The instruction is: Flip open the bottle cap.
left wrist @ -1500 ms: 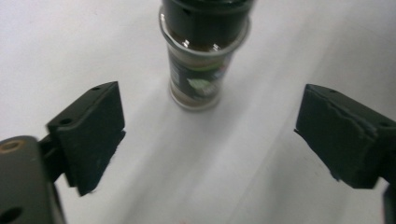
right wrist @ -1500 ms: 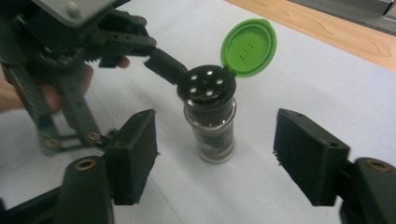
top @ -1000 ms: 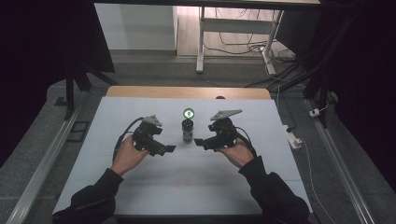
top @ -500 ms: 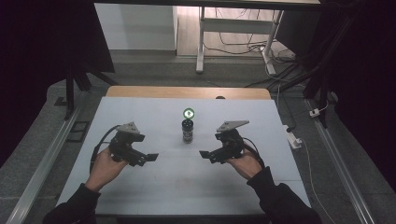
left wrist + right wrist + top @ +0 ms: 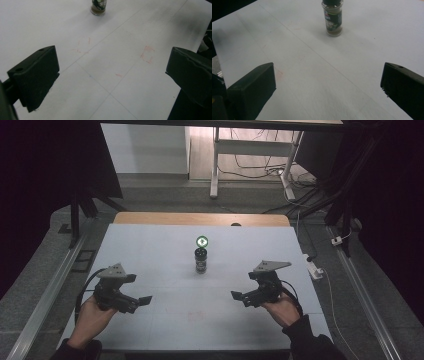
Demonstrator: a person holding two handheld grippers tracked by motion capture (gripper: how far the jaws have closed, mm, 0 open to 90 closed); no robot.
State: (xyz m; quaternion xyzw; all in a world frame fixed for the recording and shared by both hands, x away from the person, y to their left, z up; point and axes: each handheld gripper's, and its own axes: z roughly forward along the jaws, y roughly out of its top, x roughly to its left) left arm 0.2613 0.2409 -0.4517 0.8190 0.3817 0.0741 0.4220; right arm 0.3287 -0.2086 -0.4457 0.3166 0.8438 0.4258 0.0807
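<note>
A small glass spice jar (image 5: 201,261) with a dark cap and green top stands upright in the middle of the white table (image 5: 150,250). My left gripper (image 5: 142,301) hovers near the front left, held in a hand and open, with nothing between its jaws. My right gripper (image 5: 240,296) is at the front right; its jaws have just been opening and stand wide, holding nothing. In the left gripper view the jar (image 5: 98,7) is far ahead beyond the open left gripper (image 5: 110,70). The right gripper view shows the jar (image 5: 332,20) ahead of the open right gripper (image 5: 328,85).
Faint red marks (image 5: 147,53) and thin lines cross the table sheet. A wooden strip (image 5: 200,218) edges the far side. A white power strip (image 5: 314,268) and cables lie on the floor at the right, and a metal frame (image 5: 215,165) stands behind the table.
Both hands have drawn away from the jar, the left gripper to the left and nearer, the right gripper to the right and nearer. The jar stays standing where it was.
</note>
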